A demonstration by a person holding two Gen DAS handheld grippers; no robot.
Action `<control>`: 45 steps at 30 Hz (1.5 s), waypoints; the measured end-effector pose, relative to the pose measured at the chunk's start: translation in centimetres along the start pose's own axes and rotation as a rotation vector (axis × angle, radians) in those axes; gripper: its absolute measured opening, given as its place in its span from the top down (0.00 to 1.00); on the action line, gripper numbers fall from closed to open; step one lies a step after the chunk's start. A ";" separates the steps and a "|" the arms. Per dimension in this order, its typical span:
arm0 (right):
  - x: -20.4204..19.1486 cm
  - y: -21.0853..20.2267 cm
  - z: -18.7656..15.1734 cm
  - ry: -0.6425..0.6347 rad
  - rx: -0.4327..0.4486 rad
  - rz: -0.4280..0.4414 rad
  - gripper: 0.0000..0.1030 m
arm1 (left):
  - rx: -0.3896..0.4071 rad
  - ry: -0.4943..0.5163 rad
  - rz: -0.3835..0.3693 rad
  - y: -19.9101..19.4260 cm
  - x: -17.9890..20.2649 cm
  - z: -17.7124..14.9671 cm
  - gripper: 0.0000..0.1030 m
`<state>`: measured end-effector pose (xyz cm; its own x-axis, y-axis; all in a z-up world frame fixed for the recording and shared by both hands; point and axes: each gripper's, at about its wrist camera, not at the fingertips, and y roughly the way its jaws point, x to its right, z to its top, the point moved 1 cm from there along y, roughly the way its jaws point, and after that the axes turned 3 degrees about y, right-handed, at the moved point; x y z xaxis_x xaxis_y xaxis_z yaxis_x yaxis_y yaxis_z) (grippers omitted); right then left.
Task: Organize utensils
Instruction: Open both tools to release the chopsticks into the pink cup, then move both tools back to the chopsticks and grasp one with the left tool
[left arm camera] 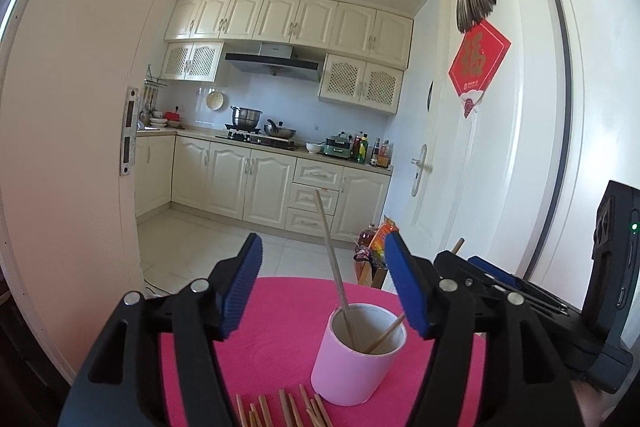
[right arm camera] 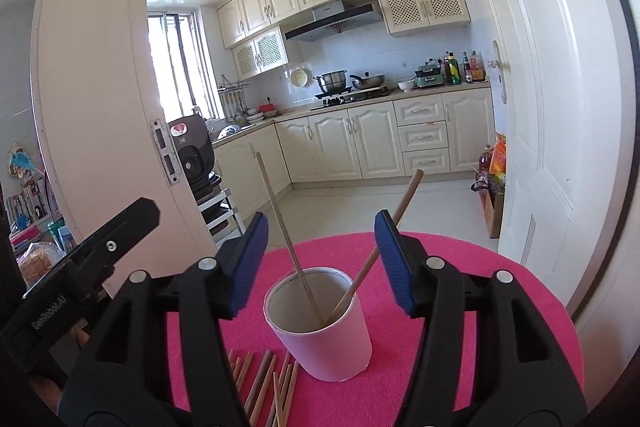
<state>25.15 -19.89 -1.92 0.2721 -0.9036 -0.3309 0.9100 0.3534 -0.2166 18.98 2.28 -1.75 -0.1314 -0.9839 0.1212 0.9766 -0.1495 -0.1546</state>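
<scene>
The loose brown wooden chopsticks (right arm camera: 264, 383) lying on the round pink felt-covered counter (right arm camera: 472, 267) run off the bottom edge in both views, so no way to count them or see their near ends. Lower ends of the two chopsticks standing in the pale pink cylindrical cup (right arm camera: 320, 323) are hidden behind its wall. In the left wrist view the cup (left arm camera: 356, 355) has its right rim partly covered by a blue pad. The small condiment bottles (left arm camera: 372, 149) on the far kitchen worktop are too tiny to read any labels.
</scene>
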 end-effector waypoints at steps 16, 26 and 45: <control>-0.5 -5.9 -0.6 -0.014 -0.013 -0.023 0.38 | -0.200 0.005 0.075 -4.9 -2.8 -1.3 0.34; -1.2 -5.6 -5.0 -0.068 -0.260 -0.024 0.38 | -0.584 0.018 0.074 -4.4 -5.2 -7.6 0.34; -1.7 -1.7 -11.8 -0.137 -0.638 -0.001 0.38 | -0.903 -0.133 0.024 0.3 -5.3 -15.3 0.85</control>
<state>19.45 -16.11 -11.88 0.3476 -0.9116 -0.2195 0.5570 0.3891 -0.7338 17.40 5.98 -17.46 -0.0370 -0.9767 0.2113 0.4669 -0.2039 -0.8605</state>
